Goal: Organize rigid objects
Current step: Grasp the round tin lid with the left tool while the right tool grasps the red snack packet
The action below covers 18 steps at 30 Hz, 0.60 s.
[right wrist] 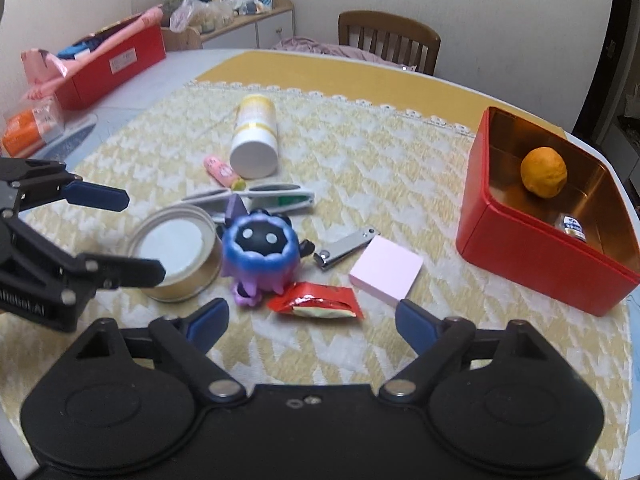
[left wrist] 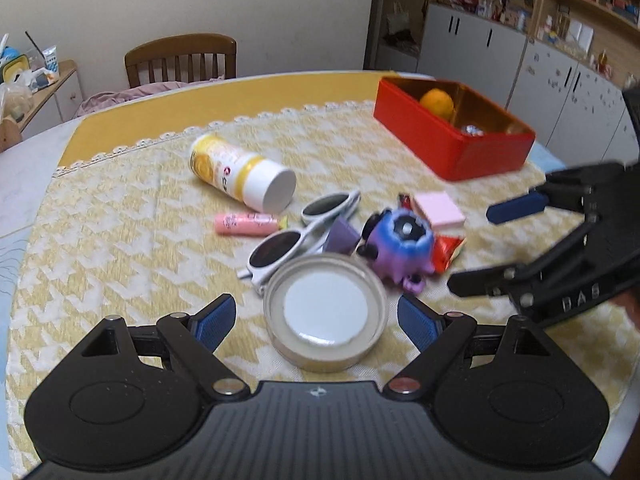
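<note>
My left gripper is open, its blue pads either side of a round tin without touching it. My right gripper is open just short of a red snack packet. Beyond lie a purple-blue toy figure, a nail clipper, a pink note pad, white sunglasses, a pink tube and a yellow-white bottle on its side. A red box at the right holds an orange and a small wrapped item.
A yellow patterned cloth covers the table. A second red box full of things and an orange pack sit at the far left. A wooden chair stands behind the table, with cabinets to the right.
</note>
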Available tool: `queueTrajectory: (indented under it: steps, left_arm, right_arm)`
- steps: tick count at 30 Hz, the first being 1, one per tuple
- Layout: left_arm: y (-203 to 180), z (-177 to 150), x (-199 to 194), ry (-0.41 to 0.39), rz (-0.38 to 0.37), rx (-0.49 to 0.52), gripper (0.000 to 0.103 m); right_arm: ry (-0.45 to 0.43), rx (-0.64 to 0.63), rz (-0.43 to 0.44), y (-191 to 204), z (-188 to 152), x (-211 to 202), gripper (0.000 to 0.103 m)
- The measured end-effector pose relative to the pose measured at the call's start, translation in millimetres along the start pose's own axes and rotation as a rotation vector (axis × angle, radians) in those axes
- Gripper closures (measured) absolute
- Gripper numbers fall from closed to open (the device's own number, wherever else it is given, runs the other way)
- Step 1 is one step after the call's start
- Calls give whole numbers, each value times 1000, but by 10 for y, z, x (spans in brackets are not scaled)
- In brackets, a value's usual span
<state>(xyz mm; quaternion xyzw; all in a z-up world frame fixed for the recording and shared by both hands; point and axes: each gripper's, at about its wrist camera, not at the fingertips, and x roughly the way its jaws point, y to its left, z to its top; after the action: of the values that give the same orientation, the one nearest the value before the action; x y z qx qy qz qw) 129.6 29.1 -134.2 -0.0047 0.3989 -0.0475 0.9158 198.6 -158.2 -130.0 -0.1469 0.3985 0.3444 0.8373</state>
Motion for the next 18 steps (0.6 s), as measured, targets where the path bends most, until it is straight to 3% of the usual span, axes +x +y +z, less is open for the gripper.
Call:
queueTrajectory:
  steps: [8, 18]
  left_arm:
    - [-59, -83, 155, 32, 13, 33, 15]
    - [-113, -43, 284, 36, 38, 50, 15]
  right_arm:
    - [50, 4, 4, -41, 23, 222, 26]
    - [53, -14, 22, -2, 74, 333, 31]
